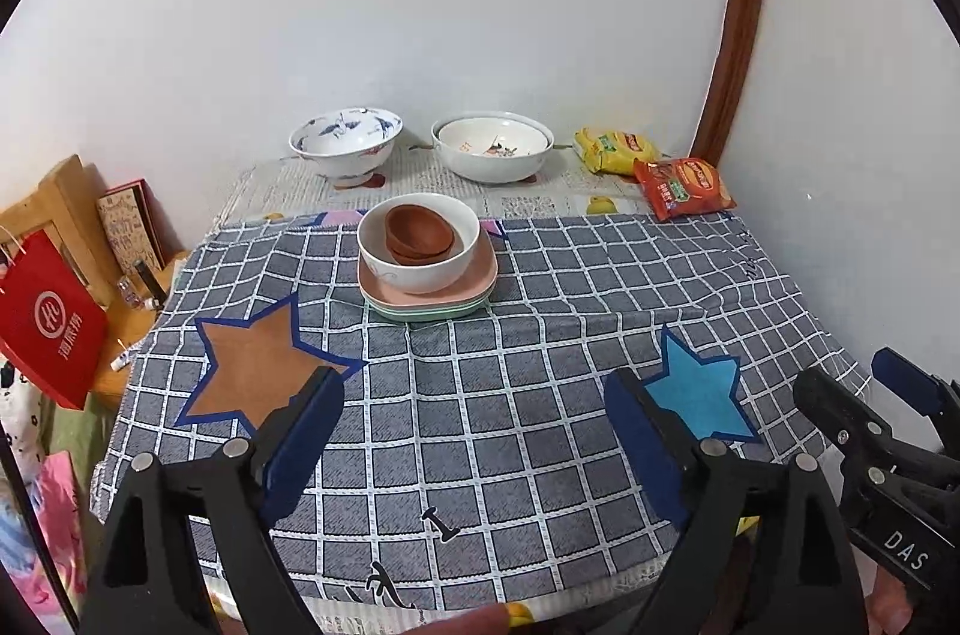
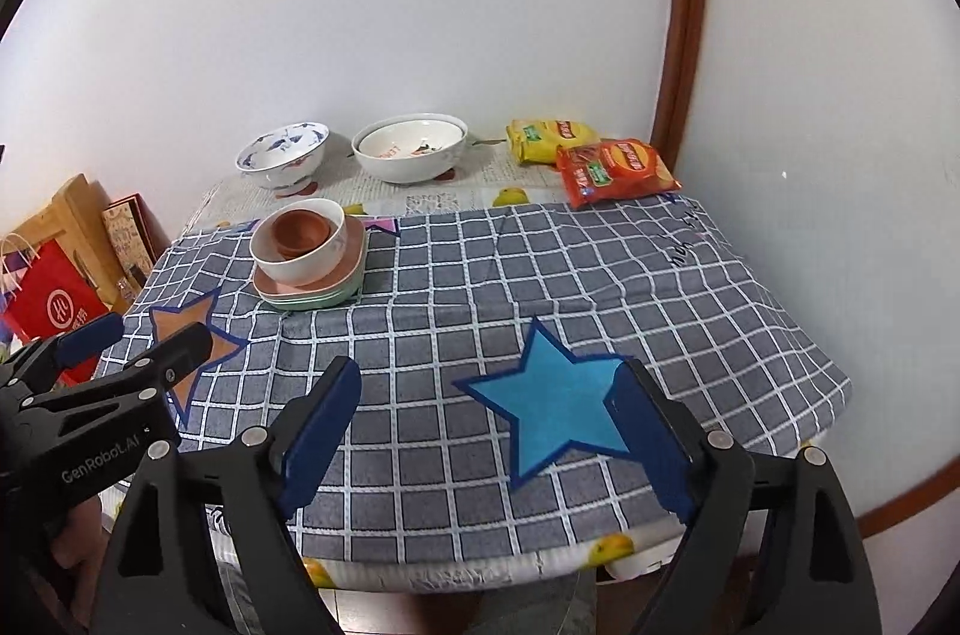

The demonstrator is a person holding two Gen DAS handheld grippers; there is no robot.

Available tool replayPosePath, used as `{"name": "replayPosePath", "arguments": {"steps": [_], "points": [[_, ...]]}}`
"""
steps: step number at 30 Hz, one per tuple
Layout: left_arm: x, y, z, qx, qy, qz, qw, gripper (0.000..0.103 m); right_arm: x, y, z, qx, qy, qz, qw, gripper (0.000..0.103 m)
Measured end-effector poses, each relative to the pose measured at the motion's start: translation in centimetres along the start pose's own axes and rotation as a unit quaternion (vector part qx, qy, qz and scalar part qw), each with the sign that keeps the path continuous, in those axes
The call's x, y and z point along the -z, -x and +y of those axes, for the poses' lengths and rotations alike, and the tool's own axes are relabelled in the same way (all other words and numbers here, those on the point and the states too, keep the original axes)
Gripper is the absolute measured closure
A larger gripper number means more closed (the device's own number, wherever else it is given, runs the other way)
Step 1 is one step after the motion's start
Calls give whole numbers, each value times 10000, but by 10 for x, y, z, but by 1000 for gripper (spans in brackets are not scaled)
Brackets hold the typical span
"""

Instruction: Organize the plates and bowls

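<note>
A stack sits mid-table: small brown bowls (image 1: 418,234) nested in a white bowl (image 1: 420,263), on pink and green square plates (image 1: 432,302). The stack also shows in the right wrist view (image 2: 306,257). A blue-patterned bowl (image 1: 345,143) and a wide white bowl (image 1: 492,146) stand at the back. My left gripper (image 1: 474,407) is open and empty near the front edge, well short of the stack. My right gripper (image 2: 489,401) is open and empty over the blue star (image 2: 552,407).
A checked grey cloth (image 1: 540,275) with a brown star (image 1: 258,371) covers the table. Yellow (image 1: 612,149) and red (image 1: 684,185) snack bags lie at the back right. A red bag (image 1: 48,323) and wooden furniture (image 1: 66,203) stand left. Walls close the back and right.
</note>
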State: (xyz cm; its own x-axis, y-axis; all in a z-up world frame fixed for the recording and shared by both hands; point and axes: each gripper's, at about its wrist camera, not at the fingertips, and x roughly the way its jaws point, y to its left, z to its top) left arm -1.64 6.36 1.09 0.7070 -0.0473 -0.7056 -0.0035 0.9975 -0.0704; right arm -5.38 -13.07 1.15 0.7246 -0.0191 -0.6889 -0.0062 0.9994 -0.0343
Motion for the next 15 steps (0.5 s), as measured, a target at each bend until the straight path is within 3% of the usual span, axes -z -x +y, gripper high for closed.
{"name": "replayPosePath", "arguments": {"steps": [15], "points": [[11,8,-2,66,71,35,9999,13,12,15,-6,77,-67,-147,9998,18]]}}
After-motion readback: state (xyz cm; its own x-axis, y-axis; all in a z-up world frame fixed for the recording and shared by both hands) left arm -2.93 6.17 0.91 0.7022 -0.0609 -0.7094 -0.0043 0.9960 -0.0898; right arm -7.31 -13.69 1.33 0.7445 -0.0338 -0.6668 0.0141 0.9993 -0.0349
